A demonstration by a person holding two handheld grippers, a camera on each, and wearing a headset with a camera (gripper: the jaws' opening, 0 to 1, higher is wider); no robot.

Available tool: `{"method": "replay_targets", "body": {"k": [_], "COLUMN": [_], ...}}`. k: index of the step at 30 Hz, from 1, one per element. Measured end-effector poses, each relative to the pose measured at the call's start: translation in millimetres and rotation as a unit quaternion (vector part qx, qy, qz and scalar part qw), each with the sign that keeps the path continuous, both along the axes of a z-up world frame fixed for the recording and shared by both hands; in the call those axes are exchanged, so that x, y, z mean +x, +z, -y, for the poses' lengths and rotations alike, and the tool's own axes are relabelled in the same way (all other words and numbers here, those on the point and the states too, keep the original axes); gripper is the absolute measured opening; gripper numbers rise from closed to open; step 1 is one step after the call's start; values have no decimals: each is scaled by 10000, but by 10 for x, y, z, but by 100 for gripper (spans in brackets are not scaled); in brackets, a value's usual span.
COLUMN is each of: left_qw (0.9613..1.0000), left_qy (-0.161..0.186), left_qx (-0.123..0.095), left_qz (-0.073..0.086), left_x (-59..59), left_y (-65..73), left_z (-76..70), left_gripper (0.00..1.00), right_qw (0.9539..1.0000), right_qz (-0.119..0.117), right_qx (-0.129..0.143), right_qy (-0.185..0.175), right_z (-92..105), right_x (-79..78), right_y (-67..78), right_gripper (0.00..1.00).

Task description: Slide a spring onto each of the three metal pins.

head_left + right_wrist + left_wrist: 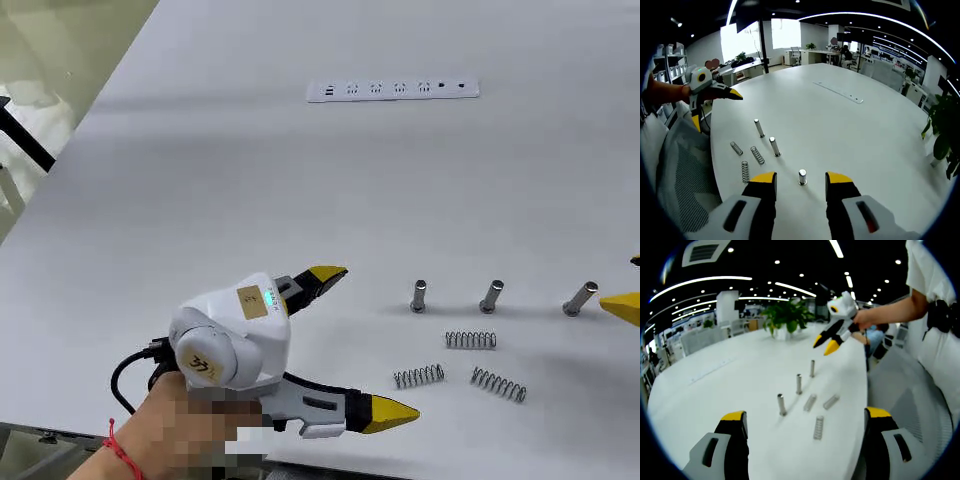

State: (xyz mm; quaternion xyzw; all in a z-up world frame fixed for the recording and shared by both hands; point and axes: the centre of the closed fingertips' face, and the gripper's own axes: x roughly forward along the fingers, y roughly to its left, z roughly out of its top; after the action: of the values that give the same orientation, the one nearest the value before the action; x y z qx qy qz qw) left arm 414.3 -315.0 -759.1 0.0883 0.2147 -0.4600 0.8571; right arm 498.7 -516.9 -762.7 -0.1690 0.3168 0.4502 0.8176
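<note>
Left gripper (362,341): jaws wide open, empty. Right gripper (801,178): jaws open, empty, nearest pin (579,298) just ahead. Three springs (470,340) lie loose on the bench (250,180).

Bare desk (250,180) lies open around my left tongs (365,340). Ahead, three upright pins (491,296) and three loose springs (471,340) crowd the near edge; gaps between pins look passable, I think.

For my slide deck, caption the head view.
Open yellow-tipped white left gripper beside three upright silver metal pins and three loose coil springs on white table.
</note>
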Motion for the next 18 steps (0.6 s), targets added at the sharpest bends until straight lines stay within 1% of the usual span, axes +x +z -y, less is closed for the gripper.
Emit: {"method": "replay_targets", "body": {"k": [6,9,12,15,18], "left_qw": [10000,9999,9998,9995,9986], "left_qy": [-33,-47,-31,-73,-132], "left_qx": [89,135,188,301,500], "left_qz": [-9,-7,-33,-45,-87], "left_x": [-34,-42,-41,-60,-87], "left_y": [-11,-15,-30,-65,-129], "left_z": [-4,2,0,8,8], "left_gripper": [97,97,94,92,87], "right_qw": [9999,9997,9995,9991,9985], "right_qz": [37,24,26,39,68], "right_qx": [59,66,132,224,323], "right_qy": [145,212,283,357,432], "right_z": [87,125,140,141,127], "right_x": [-123,-194,-256,-324,-387], "right_y": [30,24,32,46,77], "right_gripper": [53,56,61,65,69]}}
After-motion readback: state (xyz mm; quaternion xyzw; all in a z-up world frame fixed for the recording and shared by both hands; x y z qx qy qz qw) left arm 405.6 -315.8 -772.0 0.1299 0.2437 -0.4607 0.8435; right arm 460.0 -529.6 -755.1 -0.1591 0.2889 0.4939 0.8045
